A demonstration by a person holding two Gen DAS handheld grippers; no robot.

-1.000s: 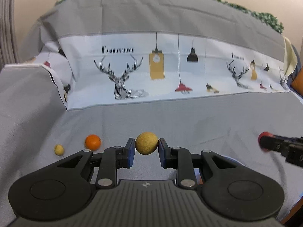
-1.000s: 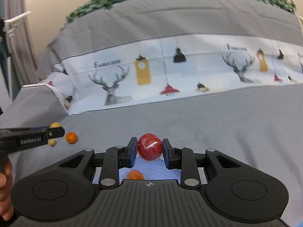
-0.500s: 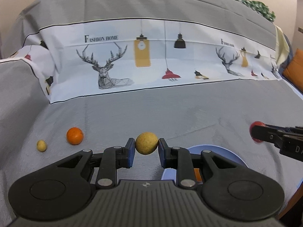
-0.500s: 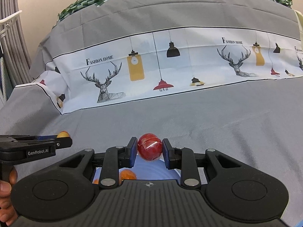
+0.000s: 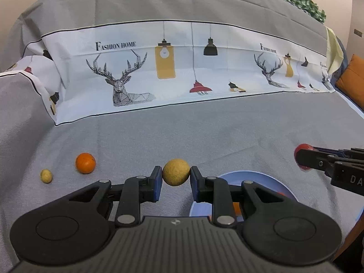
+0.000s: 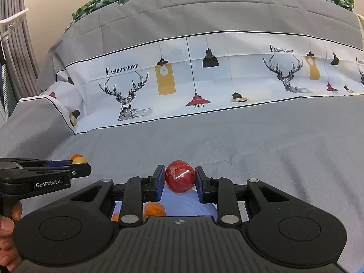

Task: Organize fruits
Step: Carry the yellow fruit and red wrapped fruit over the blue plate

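My left gripper [image 5: 175, 175] is shut on a yellow-brown round fruit [image 5: 175, 172] and holds it just left of a light blue plate [image 5: 270, 182]. My right gripper [image 6: 179, 179] is shut on a red fruit [image 6: 180, 177] above the same plate [image 6: 184, 204], which holds an orange fruit [image 6: 154, 208] and another at its left. The red fruit also shows in the left wrist view [image 5: 301, 151]. An orange [image 5: 85, 163] and a small yellow fruit [image 5: 46, 175] lie on the grey cloth at the left.
A grey cloth [image 5: 204, 132] covers the flat surface and the raised back, with a white printed band [image 5: 182, 68] across it. An orange cushion [image 5: 351, 77] sits at the far right. A grey radiator [image 6: 13, 45] stands at the left.
Both grippers have come closer to the plate with their fruits still held. More of the plate shows under each gripper than before.
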